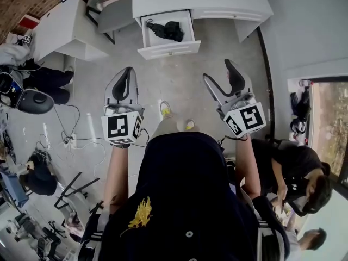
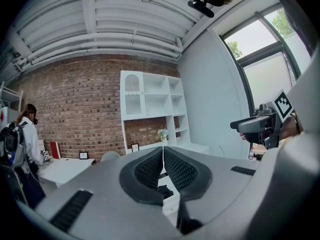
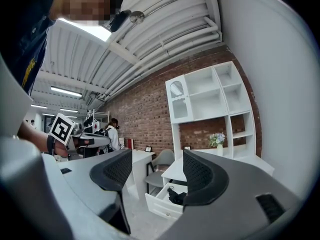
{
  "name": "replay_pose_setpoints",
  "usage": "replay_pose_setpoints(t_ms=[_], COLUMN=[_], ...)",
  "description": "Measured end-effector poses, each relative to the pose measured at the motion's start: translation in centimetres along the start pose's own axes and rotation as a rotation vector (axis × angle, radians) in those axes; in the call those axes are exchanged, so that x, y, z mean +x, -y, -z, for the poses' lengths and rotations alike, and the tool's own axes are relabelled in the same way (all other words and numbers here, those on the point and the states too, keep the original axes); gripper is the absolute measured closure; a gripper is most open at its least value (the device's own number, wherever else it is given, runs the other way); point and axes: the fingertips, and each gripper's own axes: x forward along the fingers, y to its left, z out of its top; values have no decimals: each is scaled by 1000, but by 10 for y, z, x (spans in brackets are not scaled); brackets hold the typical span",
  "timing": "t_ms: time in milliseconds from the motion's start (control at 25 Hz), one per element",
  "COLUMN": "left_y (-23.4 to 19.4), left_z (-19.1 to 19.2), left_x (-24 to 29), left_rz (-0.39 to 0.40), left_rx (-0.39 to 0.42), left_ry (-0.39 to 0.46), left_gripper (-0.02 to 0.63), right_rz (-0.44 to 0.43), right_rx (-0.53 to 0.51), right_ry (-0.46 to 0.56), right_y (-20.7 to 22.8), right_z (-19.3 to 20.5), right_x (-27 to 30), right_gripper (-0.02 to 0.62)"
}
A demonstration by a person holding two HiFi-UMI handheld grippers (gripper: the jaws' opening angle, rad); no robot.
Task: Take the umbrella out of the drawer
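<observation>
A black folded umbrella [image 1: 168, 30] lies in the open white drawer [image 1: 168, 49] of the desk ahead of me. Both grippers are held up level, well short of the drawer and pointing toward it. My left gripper [image 1: 128, 71] is shut, its ribbed pads pressed together with nothing between them [image 2: 163, 153]; a bit of the umbrella [image 2: 164, 190] shows under the jaws. My right gripper [image 1: 217, 70] stands open and empty. In the right gripper view the drawer [image 3: 159, 206] and the umbrella [image 3: 176, 196] show between the spread jaws [image 3: 156, 168].
A grey chair [image 1: 114, 12] is tucked between the drawer desk and a second white desk [image 1: 62, 29] on the left. A white shelf unit [image 3: 207, 104] stands on the desk against the brick wall. Cables [image 1: 68, 137] and gear lie on the floor at left; people stand nearby at right.
</observation>
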Motion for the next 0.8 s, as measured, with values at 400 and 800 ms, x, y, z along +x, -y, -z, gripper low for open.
replay_pose_setpoints(t_ms=[400,800], left_y=[-74,-148], left_z=[-4,18], left_x=[36,51], left_rz=[22,26], left_rx=[-24,-69], left_ry=[44,44], left_gripper=[584,584], right_rz=[10,59], right_rx=[-2,-19], right_ry=[60,50], right_y=[-11,-23], right_z=[-48,-53], right_x=[82,147], right_gripper=[259,259])
